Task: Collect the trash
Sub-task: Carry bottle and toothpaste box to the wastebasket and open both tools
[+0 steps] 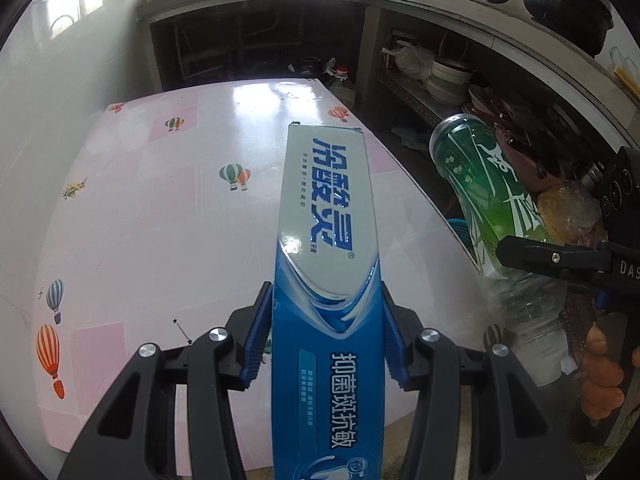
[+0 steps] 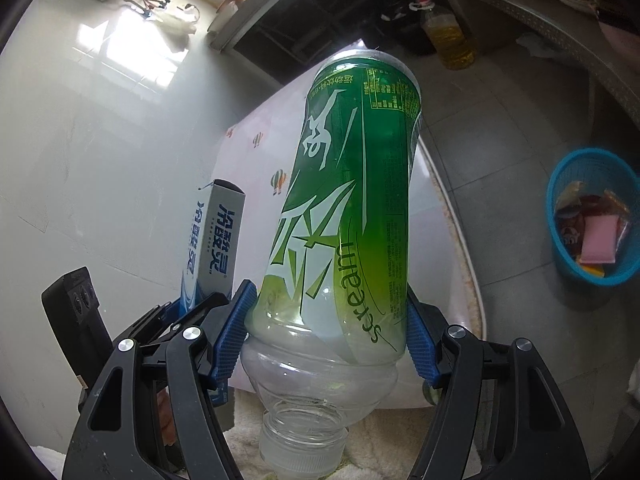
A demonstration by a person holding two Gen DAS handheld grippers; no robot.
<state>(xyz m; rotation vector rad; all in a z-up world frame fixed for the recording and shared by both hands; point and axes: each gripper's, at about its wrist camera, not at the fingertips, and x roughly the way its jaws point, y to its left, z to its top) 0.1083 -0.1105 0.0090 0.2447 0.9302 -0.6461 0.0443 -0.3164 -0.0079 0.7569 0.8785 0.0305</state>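
A: Nearest the left gripper (image 1: pixel 326 340), what sits between the ribbed blue pads?

B: A long toothpaste box (image 1: pixel 326 240) of glossy card, blue at the held end and silver-white farther out. The pads press its two long sides, so the left gripper is clamped on it. Its long axis runs straight out from the claw, the far end above the table (image 1: pixel 160 240). Large blue Chinese characters run along the pale half, white ones along the blue half.

A: And the right gripper (image 2: pixel 326 332)?

B: It grips a clear plastic bottle (image 2: pixel 344 220), a smooth cylinder wrapped in a shiny green sleeve. The pads close on the lower edge of the sleeve, just above the bare shoulder. The uncapped threaded neck points back toward the claw, the flat base away from it, tilted slightly right. White slanted graphics and the word "scream" are readable; the fine print is too small.

A: How do the two lie to each other?

B: In the right wrist view, the box stands just left of the bottle, near but apart.

A: Beyond them?

B: Under both, the table wears a glossy pink cloth printed with striped hot-air balloons. Right of the right claw and well off, on grey floor tiles, stands a round blue mesh basket (image 2: pixel 592 216) holding wrappers and a pink packet. Farther out stands a jug of yellow oil (image 2: pixel 448 40).
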